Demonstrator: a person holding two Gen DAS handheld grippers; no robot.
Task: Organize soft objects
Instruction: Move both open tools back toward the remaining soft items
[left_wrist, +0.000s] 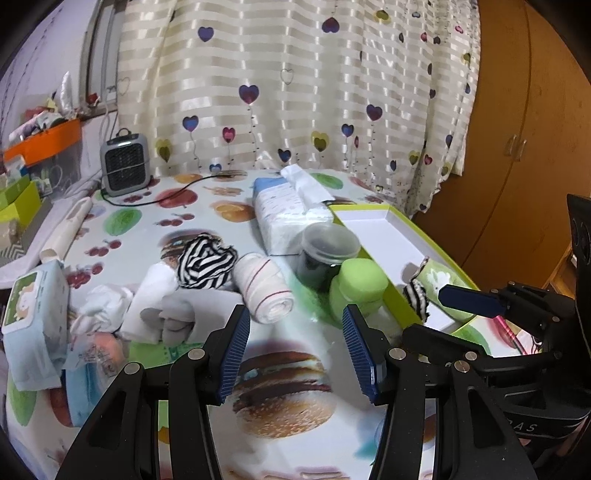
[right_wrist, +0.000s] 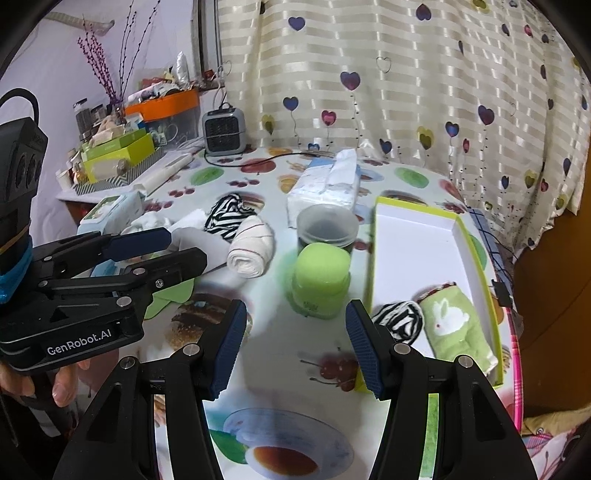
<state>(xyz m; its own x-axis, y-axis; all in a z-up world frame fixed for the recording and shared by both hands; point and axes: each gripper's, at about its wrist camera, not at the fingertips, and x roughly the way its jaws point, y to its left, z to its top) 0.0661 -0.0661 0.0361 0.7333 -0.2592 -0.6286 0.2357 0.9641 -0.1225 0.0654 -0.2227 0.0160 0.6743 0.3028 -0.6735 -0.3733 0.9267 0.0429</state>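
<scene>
Both sets of fingers stand apart with nothing between the pads. My left gripper (left_wrist: 293, 354) hangs over bare tablecloth, just short of the rolled white towel with red stripes (left_wrist: 264, 287). My right gripper (right_wrist: 293, 349) hangs near the green-lidded jar (right_wrist: 320, 282), its jaws wide and empty. I judge both are free for the next pick.

The green-rimmed box lid (right_wrist: 413, 236) serves as the collecting tray: a green rabbit towel (right_wrist: 456, 326) and a striped black-and-white sock (right_wrist: 400, 319) already lie in its near end, side by side, leaving the far end free. Still loose on the table (left_wrist: 284, 373): another striped bundle (left_wrist: 205, 264), white and grey cloths (left_wrist: 162, 306), all clustered left, away from the tray.

Writing: "GenRobot.AI" on the left gripper's body in the right view. Small print on the jar and on the wipes pack (left_wrist: 35, 325) is too blurred to read.
</scene>
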